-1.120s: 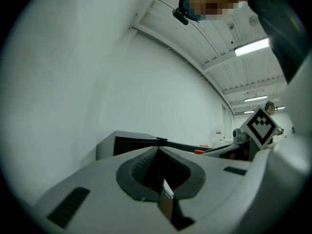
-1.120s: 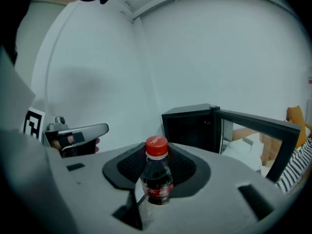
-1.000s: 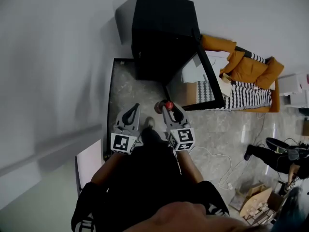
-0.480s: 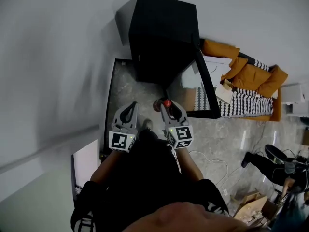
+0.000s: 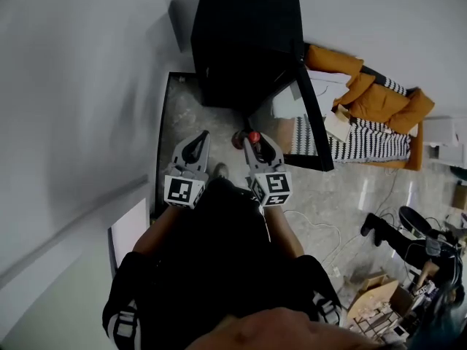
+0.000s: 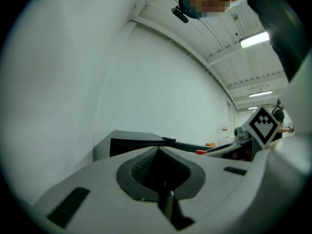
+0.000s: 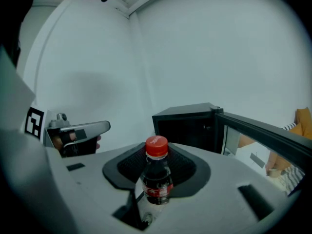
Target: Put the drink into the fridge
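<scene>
The drink is a small dark bottle [image 7: 157,179] with a red cap [image 5: 253,137]. It stands upright between the jaws of my right gripper [image 7: 157,156], which is shut on it. In the head view the right gripper [image 5: 255,143] holds the bottle just in front of the black mini fridge [image 5: 248,42]. The fridge door [image 5: 312,115] stands open to the right, and the inside is dark [image 7: 187,130]. My left gripper [image 5: 203,135] hangs beside the right one, shut with nothing in it [image 6: 157,150]. It points toward the fridge [image 6: 131,143].
A white wall runs along the left. An orange sofa with a striped blanket [image 5: 372,100] stands behind the open door. Cables [image 5: 321,232] and a cardboard box [image 5: 379,301] lie on the stone floor at the right. The fridge sits on a dark-edged floor panel [image 5: 169,144].
Both grippers have moved forward together toward the fridge, which now sits closer and higher in the head view. The bottle stays in the right gripper.
</scene>
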`<action>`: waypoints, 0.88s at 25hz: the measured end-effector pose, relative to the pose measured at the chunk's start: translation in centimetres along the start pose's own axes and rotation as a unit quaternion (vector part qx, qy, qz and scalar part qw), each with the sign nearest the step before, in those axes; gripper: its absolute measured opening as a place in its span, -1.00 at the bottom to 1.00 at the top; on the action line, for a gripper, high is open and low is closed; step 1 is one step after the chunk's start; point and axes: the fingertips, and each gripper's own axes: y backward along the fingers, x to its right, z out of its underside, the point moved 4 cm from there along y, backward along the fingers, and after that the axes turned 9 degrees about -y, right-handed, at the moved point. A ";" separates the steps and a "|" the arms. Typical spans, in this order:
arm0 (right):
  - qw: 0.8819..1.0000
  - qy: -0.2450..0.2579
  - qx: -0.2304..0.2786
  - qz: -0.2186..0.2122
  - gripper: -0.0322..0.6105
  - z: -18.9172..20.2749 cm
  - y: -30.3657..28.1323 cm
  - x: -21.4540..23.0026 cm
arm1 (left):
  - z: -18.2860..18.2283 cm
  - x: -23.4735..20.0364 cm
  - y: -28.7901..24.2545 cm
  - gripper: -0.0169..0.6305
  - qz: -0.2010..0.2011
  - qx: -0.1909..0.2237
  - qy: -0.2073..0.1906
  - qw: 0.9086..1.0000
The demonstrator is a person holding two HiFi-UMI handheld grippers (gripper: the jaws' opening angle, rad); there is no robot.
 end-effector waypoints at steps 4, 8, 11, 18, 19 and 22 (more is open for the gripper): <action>1.000 -0.008 -0.010 0.015 -0.51 -0.2 -1.6 0.0 | 0.0 -1.4 -1.6 -0.93 0.023 -0.004 -0.003 1.000; 0.999 -0.013 -0.006 0.030 -0.51 -0.6 -3.5 0.1 | 0.4 -3.4 -3.3 -0.93 0.029 0.013 -0.005 0.999; 0.999 -0.013 0.006 0.039 -0.51 -1.1 -5.2 0.1 | 0.6 -5.2 -4.6 -0.93 0.034 0.016 -0.009 0.999; 0.998 -0.005 0.012 0.059 -0.51 -1.7 -9.0 0.3 | 0.6 -9.1 -7.4 -0.93 0.049 0.012 -0.008 0.999; 0.998 -0.004 0.012 0.062 -0.51 -1.9 -9.6 0.3 | 0.5 -9.6 -7.8 -0.93 0.054 0.009 -0.006 0.998; 0.997 -0.001 0.013 0.073 -0.51 -2.4 -11.4 0.3 | 0.5 -11.0 -9.0 -0.93 0.066 0.001 -0.001 0.998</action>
